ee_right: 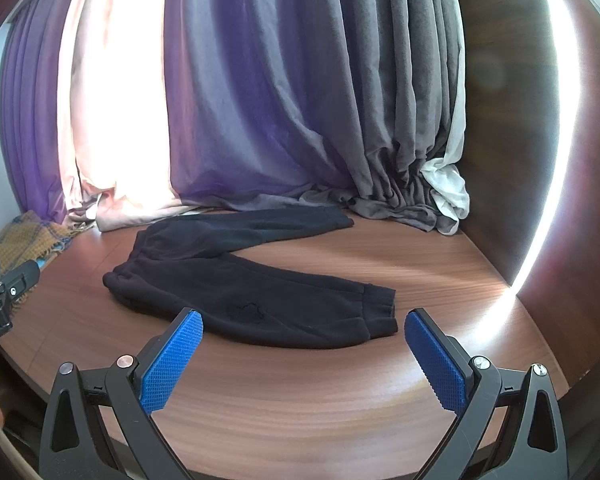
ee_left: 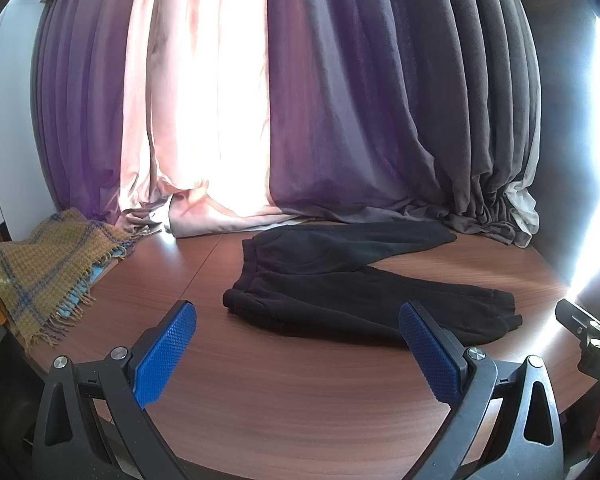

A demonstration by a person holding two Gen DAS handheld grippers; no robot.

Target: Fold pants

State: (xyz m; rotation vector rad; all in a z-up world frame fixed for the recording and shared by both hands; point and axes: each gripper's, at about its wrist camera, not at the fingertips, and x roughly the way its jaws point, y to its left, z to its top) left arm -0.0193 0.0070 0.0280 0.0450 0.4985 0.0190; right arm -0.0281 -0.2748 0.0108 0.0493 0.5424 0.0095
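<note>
Two wide-spread grippers, left point(ee_left: 298, 312) and right point(ee_right: 303, 320), above black pants point(ee_right: 236, 280).

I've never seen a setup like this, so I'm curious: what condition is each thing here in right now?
Pants: unfolded, lying flat on the table, legs spread apart.
Left tool: open, holding nothing.
Right tool: open, holding nothing.
Plaid blanket: bunched at the table's left edge.
Curtains: drawn, hems pooled on the table.

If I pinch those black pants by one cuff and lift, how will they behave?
The black pants will probably droop: they already lie limp and creased on the wooden table. The fabric looks thick and fleecy, so likely hefty rather than slippery. Lifting one cuff would likely drag the rest along the table.
</note>
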